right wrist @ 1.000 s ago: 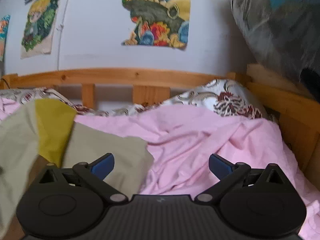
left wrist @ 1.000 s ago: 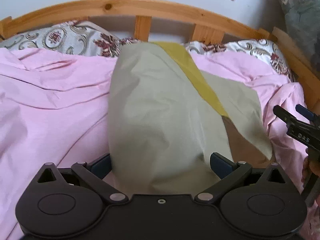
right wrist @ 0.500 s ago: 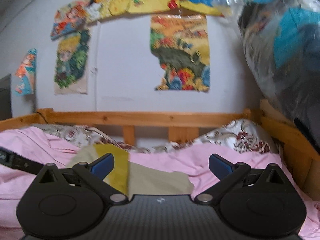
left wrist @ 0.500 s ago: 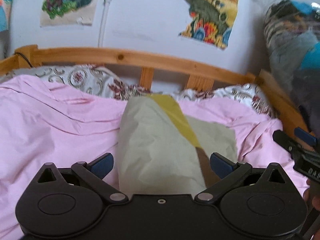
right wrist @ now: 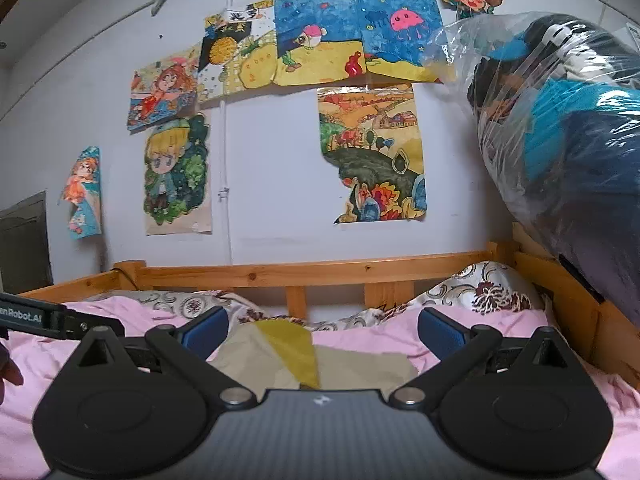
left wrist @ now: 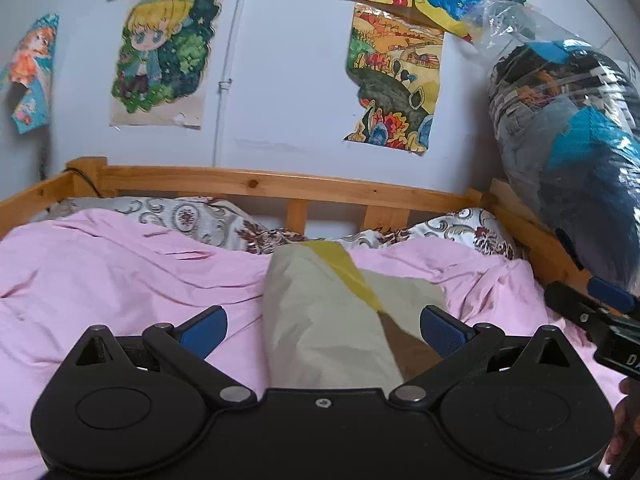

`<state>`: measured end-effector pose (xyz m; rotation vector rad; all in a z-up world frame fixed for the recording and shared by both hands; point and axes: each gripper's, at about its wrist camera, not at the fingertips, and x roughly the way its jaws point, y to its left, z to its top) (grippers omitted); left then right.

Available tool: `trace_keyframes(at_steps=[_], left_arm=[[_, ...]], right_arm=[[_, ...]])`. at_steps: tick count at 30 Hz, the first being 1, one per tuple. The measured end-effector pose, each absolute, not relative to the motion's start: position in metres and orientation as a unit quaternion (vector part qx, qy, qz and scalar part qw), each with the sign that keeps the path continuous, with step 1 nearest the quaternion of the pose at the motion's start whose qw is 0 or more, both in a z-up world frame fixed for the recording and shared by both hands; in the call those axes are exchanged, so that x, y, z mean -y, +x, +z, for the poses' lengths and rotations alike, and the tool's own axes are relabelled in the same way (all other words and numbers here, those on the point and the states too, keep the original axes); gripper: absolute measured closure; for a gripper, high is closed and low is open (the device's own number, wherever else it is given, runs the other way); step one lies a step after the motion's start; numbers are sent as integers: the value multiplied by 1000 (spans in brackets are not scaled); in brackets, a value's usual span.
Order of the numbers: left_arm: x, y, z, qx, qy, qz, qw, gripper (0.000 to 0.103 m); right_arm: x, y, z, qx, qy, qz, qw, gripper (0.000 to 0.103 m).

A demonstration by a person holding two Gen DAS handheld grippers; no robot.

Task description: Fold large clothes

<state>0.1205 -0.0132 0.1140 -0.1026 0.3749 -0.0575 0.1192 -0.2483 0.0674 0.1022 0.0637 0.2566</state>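
Observation:
A folded beige garment [left wrist: 320, 320] with a mustard yellow band and a brown patch lies on the pink bedsheet [left wrist: 120, 280]. My left gripper [left wrist: 323, 326] is open just above its near end, holding nothing. In the right wrist view the same garment [right wrist: 360, 364] lies ahead and below my right gripper [right wrist: 323, 330], which is open and empty. The right gripper's fingers [left wrist: 592, 308] show at the right edge of the left wrist view. The left gripper's arm [right wrist: 60, 318] enters the right wrist view from the left.
A wooden headboard [left wrist: 280, 184] and side rail [right wrist: 580, 300] bound the bed. Patterned pillows [left wrist: 192, 216] lie along the headboard. A large plastic bag of clothes [right wrist: 568, 140] hangs over the right rail. Drawings [right wrist: 372, 152] cover the wall.
Both grippers have pulled up and back from the garment, so both views now show more wall and less bed. The garment stays flat on the sheet.

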Motion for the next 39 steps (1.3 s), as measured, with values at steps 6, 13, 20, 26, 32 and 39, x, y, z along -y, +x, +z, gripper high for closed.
trace_keyframes(at_steps=[6, 13, 20, 26, 32, 39], left_arm=[[6, 78, 92, -194, -55, -8, 979, 1], [1, 59, 56, -223, -51, 10, 973, 1], [-4, 57, 34, -249, -53, 25, 967, 1], [-2, 57, 28, -257, -47, 29, 965, 1], [3, 56, 25, -259, -41, 28, 964, 1], [7, 54, 21, -264, -29, 33, 963, 1]], right_arm=[[242, 69, 55, -38, 55, 126, 990, 0], [241, 42, 27, -75, 69, 117, 988, 0], [248, 41, -4, -125, 83, 97, 984, 0], [247, 42, -11, -141, 80, 99, 982, 0], [240, 44, -15, -155, 67, 107, 980, 0], [233, 46, -20, -172, 53, 116, 977, 0]])
